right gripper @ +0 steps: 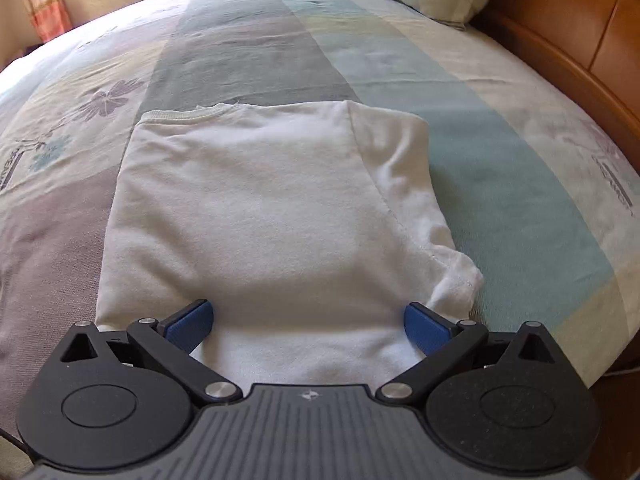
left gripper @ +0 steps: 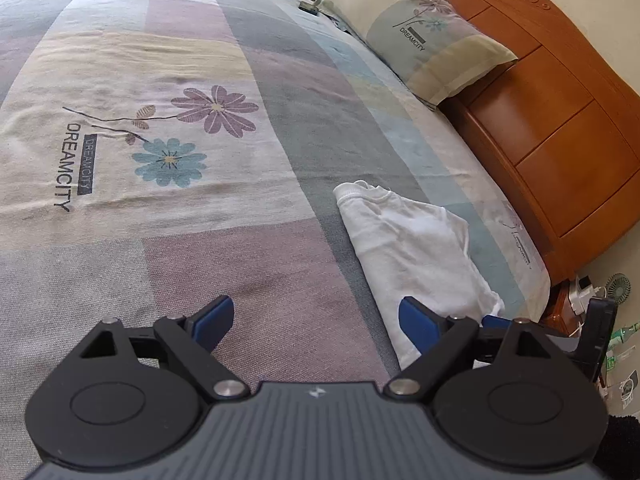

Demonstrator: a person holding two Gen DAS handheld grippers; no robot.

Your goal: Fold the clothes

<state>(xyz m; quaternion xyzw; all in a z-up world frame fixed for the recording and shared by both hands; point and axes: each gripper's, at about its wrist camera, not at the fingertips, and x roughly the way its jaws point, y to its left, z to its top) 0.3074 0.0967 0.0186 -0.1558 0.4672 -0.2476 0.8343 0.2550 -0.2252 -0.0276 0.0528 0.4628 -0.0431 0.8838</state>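
A white T-shirt [right gripper: 264,216] lies folded into a rough rectangle on the patterned bedspread [right gripper: 500,168], collar at its far edge. My right gripper [right gripper: 308,326] hovers over the shirt's near edge, open, blue pads wide apart with only cloth below them. In the left wrist view the same shirt [left gripper: 416,248] lies to the right, near the bed's edge. My left gripper [left gripper: 316,326] is open over bare bedspread just left of the shirt, and its right pad overlaps the shirt's near corner in the picture.
A pillow [left gripper: 420,28] lies at the head of the bed against the wooden headboard [left gripper: 560,120]. A small dark object [left gripper: 308,7] rests beside the pillow. Past the bed's right edge are a nightstand and clutter on the floor [left gripper: 600,312].
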